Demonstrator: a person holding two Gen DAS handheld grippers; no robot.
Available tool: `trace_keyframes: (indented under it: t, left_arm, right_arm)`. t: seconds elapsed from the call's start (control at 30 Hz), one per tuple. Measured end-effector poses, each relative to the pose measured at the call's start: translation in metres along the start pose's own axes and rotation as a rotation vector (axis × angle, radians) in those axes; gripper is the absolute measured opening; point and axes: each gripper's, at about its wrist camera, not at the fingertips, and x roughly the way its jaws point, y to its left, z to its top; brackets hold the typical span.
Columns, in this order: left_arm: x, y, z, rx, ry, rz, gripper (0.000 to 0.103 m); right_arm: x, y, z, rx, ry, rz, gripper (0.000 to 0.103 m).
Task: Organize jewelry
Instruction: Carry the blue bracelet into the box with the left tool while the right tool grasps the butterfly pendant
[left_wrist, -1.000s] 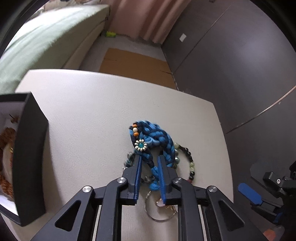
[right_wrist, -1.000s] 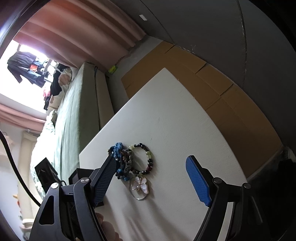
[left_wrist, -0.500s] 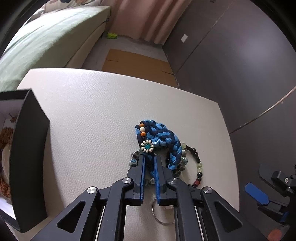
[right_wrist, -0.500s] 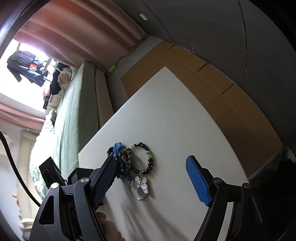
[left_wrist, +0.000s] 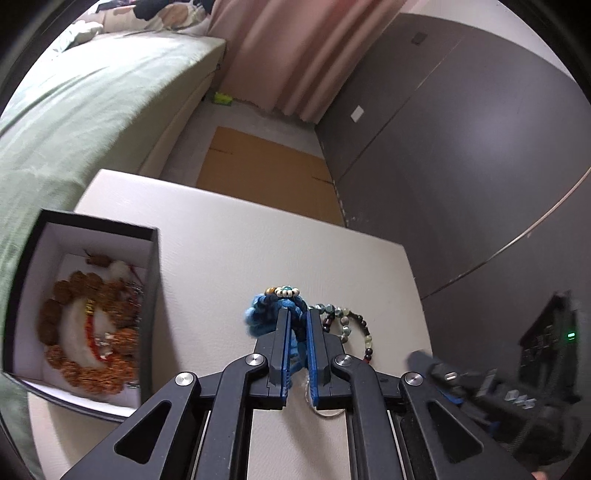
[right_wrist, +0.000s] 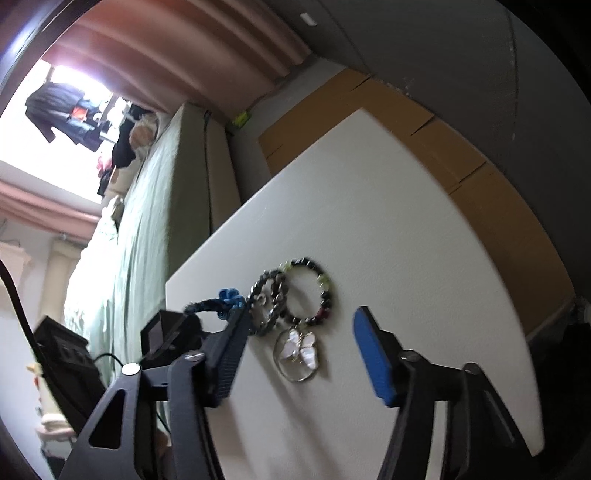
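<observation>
STOWED: your box (left_wrist: 153, 295) holds brown beads | IN HAND: left claw (left_wrist: 297, 328) clamps blue braided bracelet (left_wrist: 264, 312) | LEFT ON desk (right_wrist: 388, 229): two beaded bracelets (right_wrist: 308, 291), butterfly ring (right_wrist: 297, 354) | right claw (right_wrist: 299, 354) open, just been narrowing, gripping nothing.

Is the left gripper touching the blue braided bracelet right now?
Touching. The left wrist view shows the left gripper shut on the blue braided bracelet, its cord pinched between both blue pads.

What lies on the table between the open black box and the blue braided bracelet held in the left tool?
Nothing: in the left wrist view, bare white tabletop separates the box from the bracelet.
</observation>
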Motion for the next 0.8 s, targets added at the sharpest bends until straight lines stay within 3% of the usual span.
trace_keyframes:
  t: [0.33, 0.8]
  left_arm:
    - [-0.041, 0.022, 0.009, -0.047, -0.057, -0.027, 0.008]
    - [-0.081, 0.062, 0.02, -0.138, -0.115, -0.026, 0.008]
  right_arm:
    - [0.041, 0.017, -0.017, -0.083, 0.097, -0.122, 0.048]
    - [0.063, 0.067, -0.045, -0.335, 0.034, -0.424, 0.049]
